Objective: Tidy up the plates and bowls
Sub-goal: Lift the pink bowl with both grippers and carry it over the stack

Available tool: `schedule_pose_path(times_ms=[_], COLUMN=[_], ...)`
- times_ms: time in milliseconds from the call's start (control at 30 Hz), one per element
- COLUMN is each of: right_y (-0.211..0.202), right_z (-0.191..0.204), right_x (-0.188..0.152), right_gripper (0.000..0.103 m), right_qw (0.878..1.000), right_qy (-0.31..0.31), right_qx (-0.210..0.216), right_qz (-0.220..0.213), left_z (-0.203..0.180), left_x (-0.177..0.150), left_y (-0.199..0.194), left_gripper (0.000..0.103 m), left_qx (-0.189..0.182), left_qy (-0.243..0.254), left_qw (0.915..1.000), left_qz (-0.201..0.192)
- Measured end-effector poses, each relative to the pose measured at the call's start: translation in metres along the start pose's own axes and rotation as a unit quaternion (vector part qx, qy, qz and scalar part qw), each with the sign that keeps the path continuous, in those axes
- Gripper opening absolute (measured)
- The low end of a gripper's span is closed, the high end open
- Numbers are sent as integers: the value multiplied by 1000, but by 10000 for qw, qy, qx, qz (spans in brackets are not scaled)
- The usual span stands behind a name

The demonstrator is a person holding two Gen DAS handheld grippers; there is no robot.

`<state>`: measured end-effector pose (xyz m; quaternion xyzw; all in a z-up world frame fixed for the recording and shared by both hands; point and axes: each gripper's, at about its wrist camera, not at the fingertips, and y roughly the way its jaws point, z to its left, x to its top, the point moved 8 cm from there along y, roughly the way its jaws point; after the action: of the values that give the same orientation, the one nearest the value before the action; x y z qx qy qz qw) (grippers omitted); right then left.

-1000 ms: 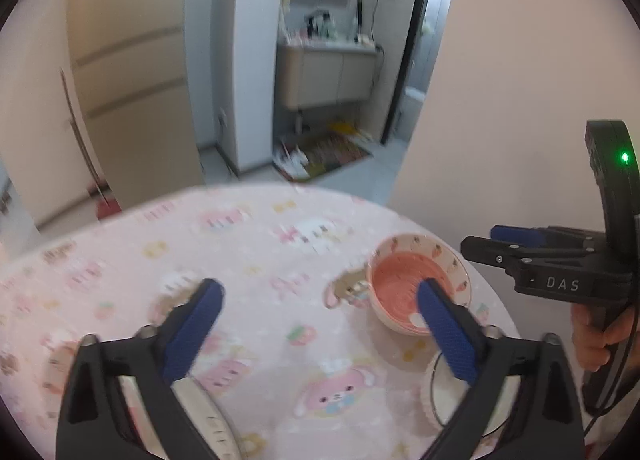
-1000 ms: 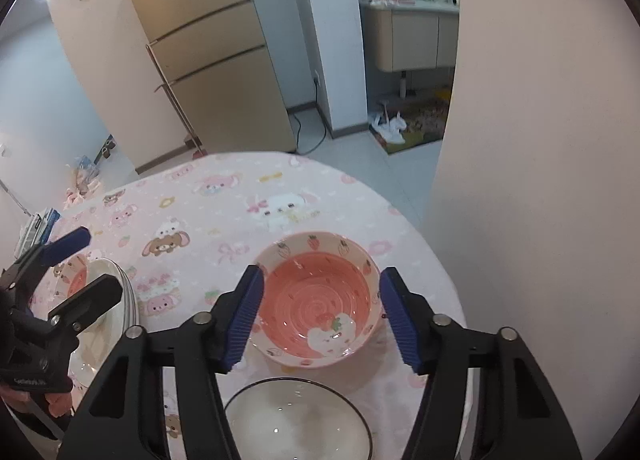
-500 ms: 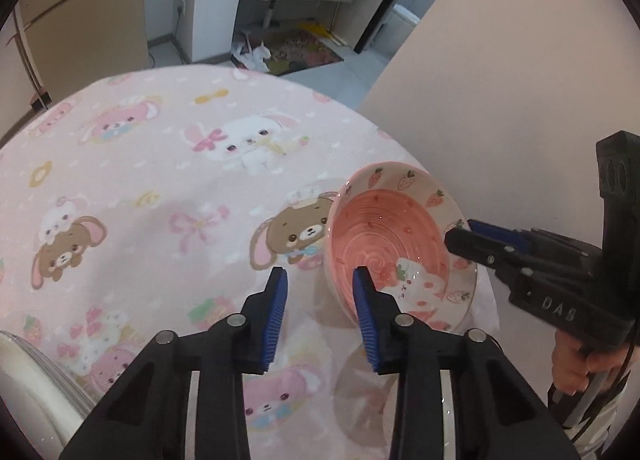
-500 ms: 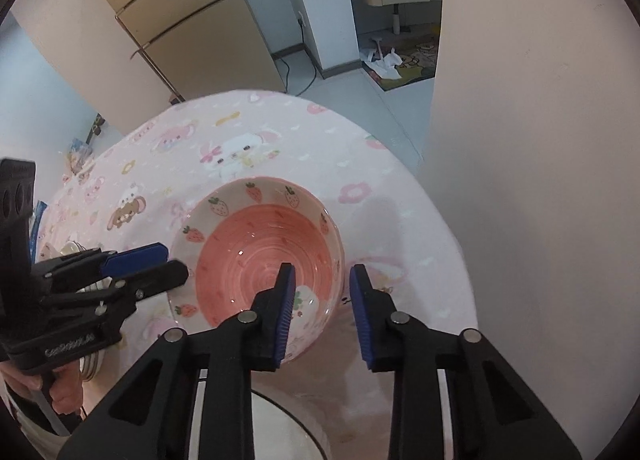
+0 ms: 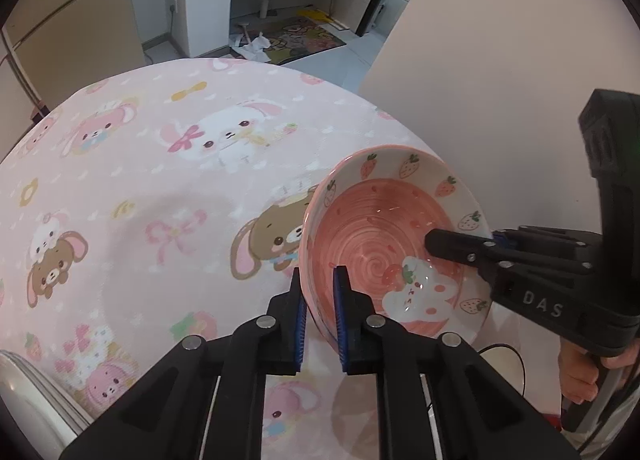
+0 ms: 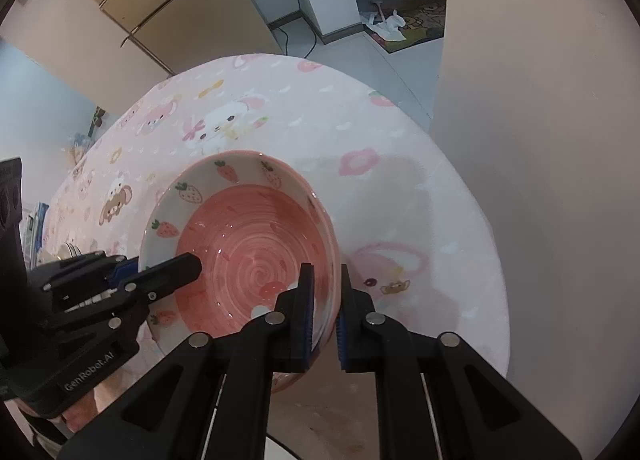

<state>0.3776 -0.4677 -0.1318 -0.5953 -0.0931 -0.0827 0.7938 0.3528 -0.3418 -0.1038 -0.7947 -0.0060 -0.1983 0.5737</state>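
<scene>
The left gripper (image 5: 320, 312) is clamped on the near-left rim of the pink strawberry bowl (image 5: 384, 236), one blue pad inside the wall and the other outside it; its jaws have just been closing, and the rim sits pinched between them. The right gripper (image 6: 324, 308) grips the same bowl on the opposite side, one finger inside the bowl and one outside, its jaws likewise just closed onto the rim. In the left wrist view the right gripper's black fingers reach over the far-right rim into the bowl, and a hand (image 5: 580, 376) shows below its handle. The bowl, tilted between the two grips, is pink and swirled inside with a white band of strawberries under the rim and a white cartoon figure near the bottom. It is over the right edge of a round table covered by a pink cartoon-animal tablecloth (image 5: 160, 188). Just below the fingers, at the frame's lower edge, part of a white dish with a dark rim (image 5: 504, 360) lies on the cloth. To the far left of the left fingers, the curved edge of a pale plate (image 5: 28, 400) shows. Close on the right of the bowl stands a plain pink wall (image 5: 500, 60). Beyond the table are beige cabinets (image 6: 160, 0) and a patterned floor mat (image 5: 304, 40).
</scene>
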Motion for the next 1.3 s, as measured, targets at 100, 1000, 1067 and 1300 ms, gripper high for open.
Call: schedule_pose_path(times_ms=[100,1000,1067,1300], right_y=[-8,-134,-133,-118], right_z=[7,221,242,301], right_x=[2,-42,-49,-65], right_gripper=[7,7,7,7], right_qw=[9997,9839,9821,9768], right_qy=[-82,-1252,-1396,-1727], right_qx=[-158,198,181,379], right_qz=[-139,-1261,-1252,-1208], left_z=[3,109,123,169], left_x=[-2,-79,-90,-123], left_y=[-8,-253,-263,-291], left_gripper=[13,9,9,9], left_qx=[-28,364,393,633], left_qy=[-6,-266,-325,-501], left_qw=[10000,9832,9823,9769], left_qz=[-26,-1768,-1801,-1977])
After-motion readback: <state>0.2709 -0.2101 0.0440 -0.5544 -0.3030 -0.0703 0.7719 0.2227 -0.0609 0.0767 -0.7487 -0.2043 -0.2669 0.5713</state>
